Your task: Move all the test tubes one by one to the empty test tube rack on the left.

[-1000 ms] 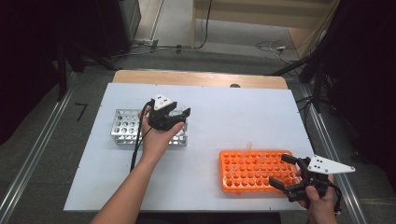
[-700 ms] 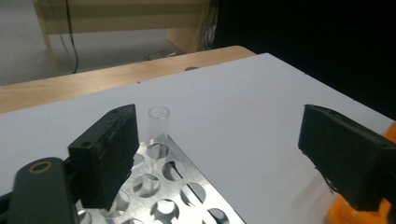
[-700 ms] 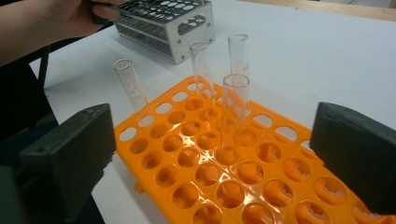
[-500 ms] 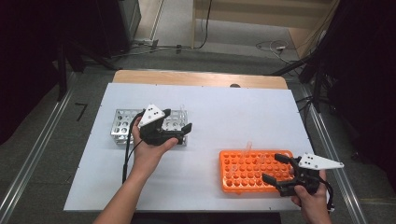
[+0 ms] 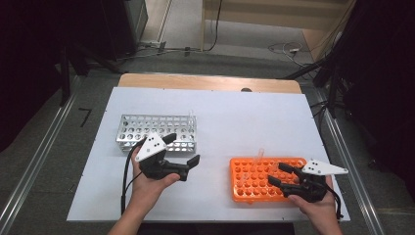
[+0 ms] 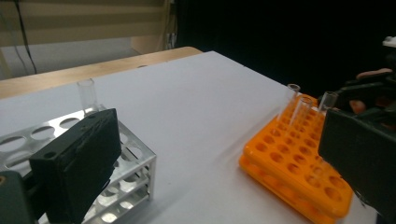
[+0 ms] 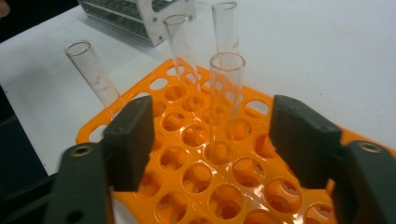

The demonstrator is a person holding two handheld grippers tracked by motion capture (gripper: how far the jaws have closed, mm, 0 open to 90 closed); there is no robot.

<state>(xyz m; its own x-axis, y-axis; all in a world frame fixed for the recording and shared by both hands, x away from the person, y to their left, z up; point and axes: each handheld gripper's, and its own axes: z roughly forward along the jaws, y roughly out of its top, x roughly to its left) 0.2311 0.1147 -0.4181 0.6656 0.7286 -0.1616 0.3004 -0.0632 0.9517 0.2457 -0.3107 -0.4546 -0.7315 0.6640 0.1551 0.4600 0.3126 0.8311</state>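
Observation:
A silver rack (image 5: 156, 131) stands at the left of the white table, with one glass tube (image 5: 191, 117) upright at its right end. My left gripper (image 5: 182, 150) hovers just in front of that rack; its jaws have just been opening, stand wide, and nothing is between them (image 6: 219, 154). An orange rack (image 5: 254, 182) at the right holds several glass tubes. My right gripper (image 7: 217, 140) is over the orange rack; its jaws have just been closing around one upright tube (image 7: 225, 102). The pads stand clear of the glass on both sides.
Three more tubes (image 7: 180, 42) stand in the orange rack beyond the framed one. The white board's near edge (image 5: 205, 218) lies just below both hands. The bare middle of the board (image 5: 230, 127) separates the two racks.
My left gripper has drawn back from the silver rack's right end toward the near edge, and its jaws have widened. My right gripper's jaws have narrowed over the orange rack.

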